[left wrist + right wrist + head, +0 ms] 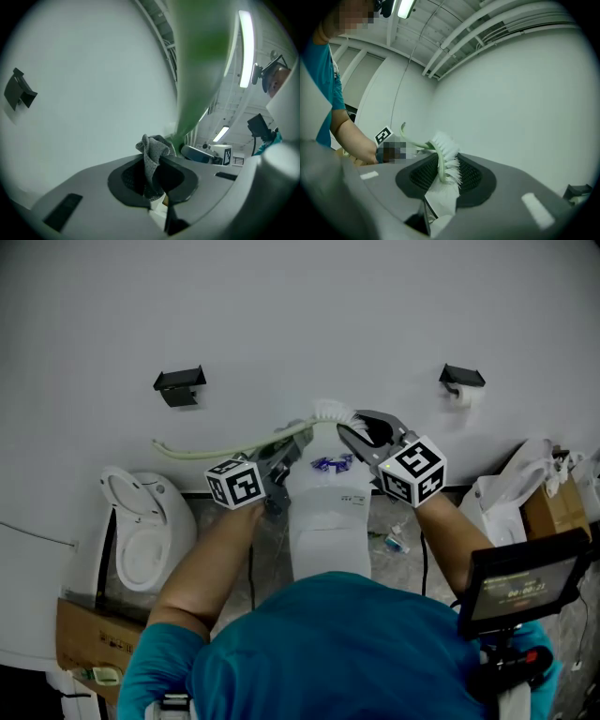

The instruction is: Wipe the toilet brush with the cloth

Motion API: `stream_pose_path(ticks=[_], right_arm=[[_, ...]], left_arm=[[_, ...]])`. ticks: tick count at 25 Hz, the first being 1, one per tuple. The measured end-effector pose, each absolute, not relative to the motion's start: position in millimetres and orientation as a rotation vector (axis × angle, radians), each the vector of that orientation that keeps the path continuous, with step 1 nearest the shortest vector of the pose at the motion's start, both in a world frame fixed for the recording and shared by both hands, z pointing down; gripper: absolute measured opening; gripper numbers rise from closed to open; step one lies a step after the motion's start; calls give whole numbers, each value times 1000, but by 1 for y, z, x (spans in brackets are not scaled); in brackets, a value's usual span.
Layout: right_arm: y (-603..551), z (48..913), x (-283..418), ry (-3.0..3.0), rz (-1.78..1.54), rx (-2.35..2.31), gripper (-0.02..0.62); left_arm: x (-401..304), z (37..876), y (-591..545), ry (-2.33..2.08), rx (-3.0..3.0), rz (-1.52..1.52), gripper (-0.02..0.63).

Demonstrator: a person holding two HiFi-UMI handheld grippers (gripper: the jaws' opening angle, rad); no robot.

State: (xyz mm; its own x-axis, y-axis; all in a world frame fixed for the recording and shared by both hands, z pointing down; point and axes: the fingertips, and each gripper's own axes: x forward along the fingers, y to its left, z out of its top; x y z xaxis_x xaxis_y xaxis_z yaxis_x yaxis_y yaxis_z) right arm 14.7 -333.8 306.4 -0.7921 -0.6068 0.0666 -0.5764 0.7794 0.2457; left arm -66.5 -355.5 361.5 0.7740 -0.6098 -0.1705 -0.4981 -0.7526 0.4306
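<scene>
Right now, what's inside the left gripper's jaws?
A crumpled grey cloth is pinched in the left gripper, sticking up out of it. The blurry green brush handle passes close behind. The cloth's lower end is hidden down between the jaws.

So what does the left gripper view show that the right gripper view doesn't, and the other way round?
Only the left gripper view: the grey knitted cloth, pinched between the jaws of the left gripper.

Only the right gripper view: the white bristled head of the toilet brush, clamped in the right gripper.

Both: the brush's pale green curved handle, a big blur close to the left camera and a thin arc in the right view, the plain white wall, and each shows the other gripper's marker cube in the distance.
</scene>
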Motion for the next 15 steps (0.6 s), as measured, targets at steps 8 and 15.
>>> stream_pose_path(ticks=[8,15], right_arm=[[-334,314,10,-2863,-220,920,110],[-336,314,14,-2856,-222,936,109]], left_arm=[[-65,334,-350,-820,2616,-623,38],[-66,331,-343,-803,2651,-622,38]])
